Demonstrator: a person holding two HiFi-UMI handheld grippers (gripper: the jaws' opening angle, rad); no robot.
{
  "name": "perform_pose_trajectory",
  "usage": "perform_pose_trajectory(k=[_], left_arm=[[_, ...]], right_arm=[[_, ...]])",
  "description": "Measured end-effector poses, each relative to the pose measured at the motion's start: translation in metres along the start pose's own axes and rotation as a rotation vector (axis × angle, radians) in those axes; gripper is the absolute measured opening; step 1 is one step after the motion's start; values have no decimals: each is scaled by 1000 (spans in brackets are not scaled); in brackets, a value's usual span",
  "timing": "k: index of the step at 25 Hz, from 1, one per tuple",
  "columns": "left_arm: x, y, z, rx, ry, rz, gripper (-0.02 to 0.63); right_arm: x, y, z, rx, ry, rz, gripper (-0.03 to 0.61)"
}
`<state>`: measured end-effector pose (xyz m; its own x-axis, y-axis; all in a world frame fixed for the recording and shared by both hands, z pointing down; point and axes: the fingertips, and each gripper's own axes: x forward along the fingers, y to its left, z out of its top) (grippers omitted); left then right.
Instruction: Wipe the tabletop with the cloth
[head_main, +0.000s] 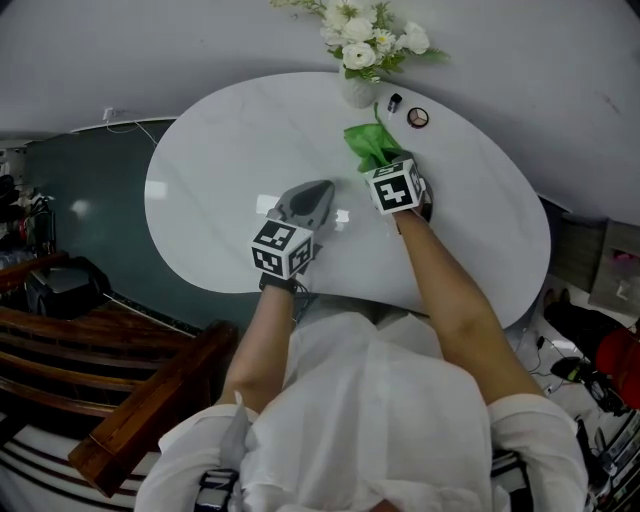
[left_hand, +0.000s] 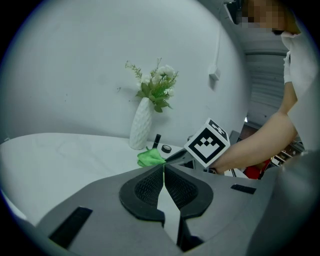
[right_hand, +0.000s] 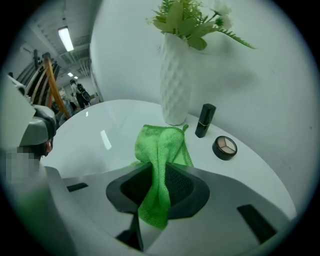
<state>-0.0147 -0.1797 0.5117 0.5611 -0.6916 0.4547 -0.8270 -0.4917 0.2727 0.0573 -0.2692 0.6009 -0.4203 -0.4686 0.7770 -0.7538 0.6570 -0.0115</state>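
Right tool (right_hand: 159, 166) clamping cloth (right_hand: 163, 141), seemingly touching tabletop (right_hand: 95, 131)

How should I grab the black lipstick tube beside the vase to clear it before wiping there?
Grip the lipstick tube round its middle, jaws level, coming in from the open table side. It stands upright and slim, the vase close on one side, the compact on the other. Use the left gripper, shut and empty; the right gripper holds the cloth.

Head cam steep down on table (head_main: 220, 160); L/R cams low, both facing vase (right_hand: 175, 85).
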Motion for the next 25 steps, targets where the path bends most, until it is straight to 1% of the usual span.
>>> perform_pose_trajectory(k=[3,7,12,14,17,25], left_arm=[[5,-8,-1,0,5,11,21],[12,-22,-2,3,13,19,21],[23,-38,-5,1,20,29,21],[28,-47,-4,4,19,27,21],[37,-61,-3,9,19,20,21],[55,-100,-5,30,30,-2,21]], right_arm=[[3,-12,3,16,-20,14,69],[1,-18,0,6,-30,48,69],[-11,-21,-19,-34,-29,103,69],[-18,-26,-29,-32,-26,115,69],[-28,-34,-41,-17,-20,123,69],[-51,-60,-72,-84,-15,125,69]])
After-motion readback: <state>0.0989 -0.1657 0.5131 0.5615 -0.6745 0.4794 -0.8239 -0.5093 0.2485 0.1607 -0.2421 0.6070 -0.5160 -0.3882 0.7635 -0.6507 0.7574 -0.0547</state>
